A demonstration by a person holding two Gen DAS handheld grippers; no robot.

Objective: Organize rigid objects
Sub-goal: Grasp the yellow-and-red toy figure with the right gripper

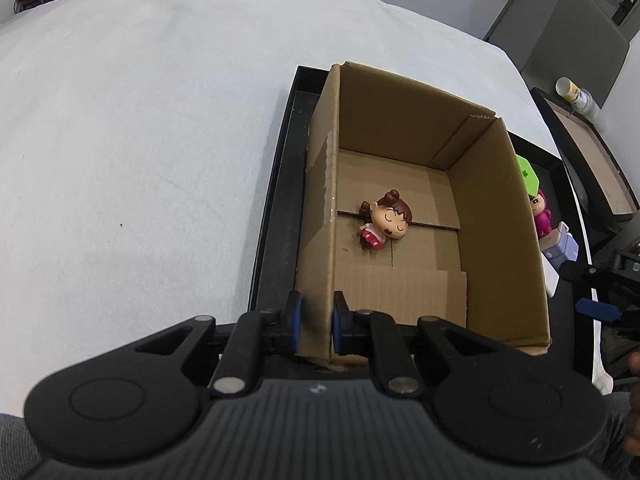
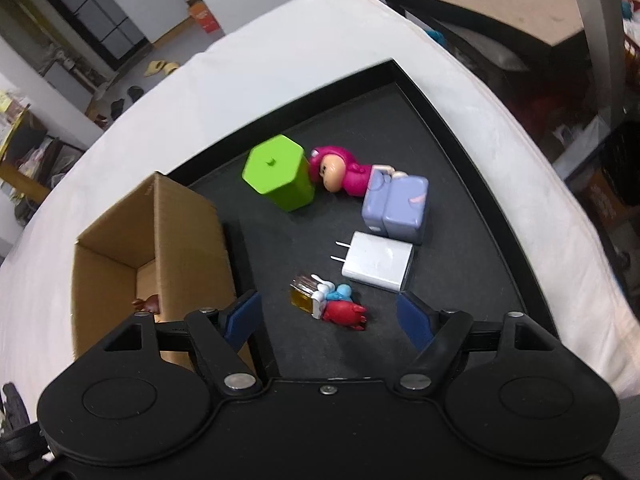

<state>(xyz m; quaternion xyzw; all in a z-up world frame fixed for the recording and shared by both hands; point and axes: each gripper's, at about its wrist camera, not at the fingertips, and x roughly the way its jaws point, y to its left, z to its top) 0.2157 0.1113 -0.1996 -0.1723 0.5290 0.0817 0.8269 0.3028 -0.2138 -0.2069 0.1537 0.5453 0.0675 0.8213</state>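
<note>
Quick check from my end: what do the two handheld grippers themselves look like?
Both match: the left gripper and right gripper are matte black plastic with round side discs, silver rivets on jointed linkage bars, a ribbed top plate, and blue pads on the fingers. No cables show.

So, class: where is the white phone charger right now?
In the right wrist view the white charger lies flat on the black tray, just below the purple block and up-right of the small red and blue figure, right of the cardboard box.
</note>
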